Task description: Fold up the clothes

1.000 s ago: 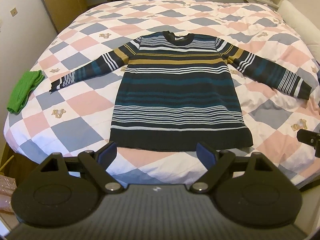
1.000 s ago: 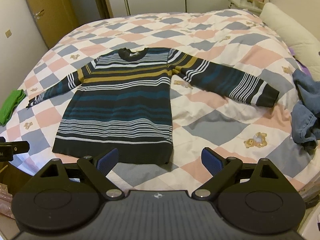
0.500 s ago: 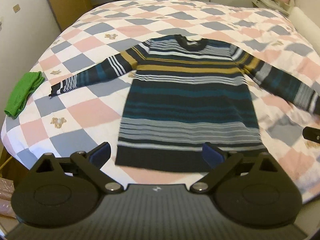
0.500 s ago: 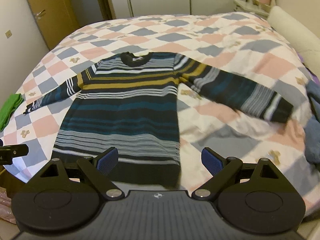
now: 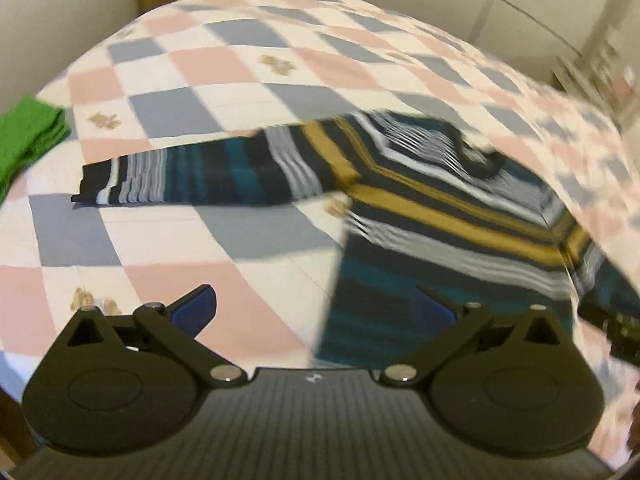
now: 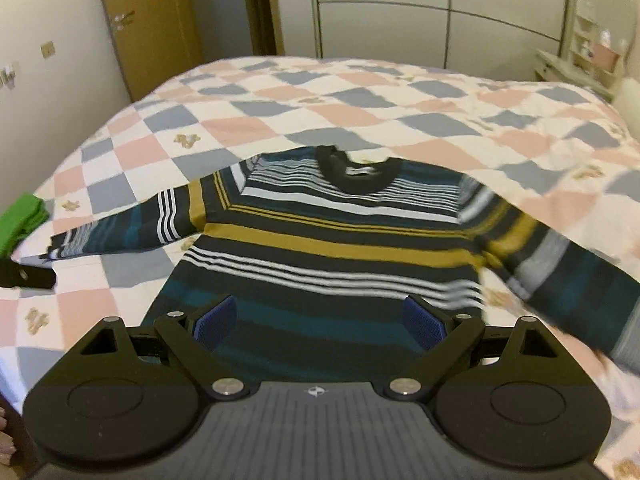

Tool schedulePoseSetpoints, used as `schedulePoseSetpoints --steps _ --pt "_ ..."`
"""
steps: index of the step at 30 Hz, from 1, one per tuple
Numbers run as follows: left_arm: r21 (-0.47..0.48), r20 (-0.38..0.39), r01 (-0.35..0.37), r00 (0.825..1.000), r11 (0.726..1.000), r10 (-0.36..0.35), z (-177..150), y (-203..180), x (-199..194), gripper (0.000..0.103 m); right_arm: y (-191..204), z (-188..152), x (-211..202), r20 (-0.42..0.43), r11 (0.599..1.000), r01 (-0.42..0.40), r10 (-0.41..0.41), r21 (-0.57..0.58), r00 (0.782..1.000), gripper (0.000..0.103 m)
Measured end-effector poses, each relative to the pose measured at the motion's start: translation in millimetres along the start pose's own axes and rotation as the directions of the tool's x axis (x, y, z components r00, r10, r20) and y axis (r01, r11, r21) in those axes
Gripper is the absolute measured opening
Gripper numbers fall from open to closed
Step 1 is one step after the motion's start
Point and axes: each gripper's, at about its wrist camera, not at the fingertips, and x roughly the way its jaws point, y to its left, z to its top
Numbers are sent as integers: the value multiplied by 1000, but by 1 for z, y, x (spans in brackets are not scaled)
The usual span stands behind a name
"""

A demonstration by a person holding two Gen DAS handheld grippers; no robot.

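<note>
Currently the dark knitted sweater with teal, white and mustard stripes [image 6: 320, 248] lies flat, unfolded, on the pink-grey-white checkered quilt [image 6: 280, 108], collar at the far end and sleeves out sideways. The left gripper [image 5: 316, 308], jaws opening with nothing between them, hangs beside the body's left edge, the left sleeve [image 5: 208, 172] ahead running crosswise. The right gripper [image 6: 318, 320], spread and empty, hangs over the body; left is probably nearer that sleeve.

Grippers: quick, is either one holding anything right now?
Left gripper: opening, holding nothing.
Right gripper: open, empty, above the sweater.
</note>
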Motion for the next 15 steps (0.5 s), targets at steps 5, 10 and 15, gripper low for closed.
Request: schedulePoseSetpoints --steps 5,10,15 --pt "-194 7 7 1000 981 -5 35 87 59 90 50 25 80 -30 997 -50 48 -65 998 87" --pt "-387 5 -8 1000 922 11 52 165 106 88 121 40 153 -22 948 -111 109 -299 994 82" --pt "-529 24 -21 999 848 40 58 225 137 88 206 38 212 -4 798 -149 180 -584 984 69"
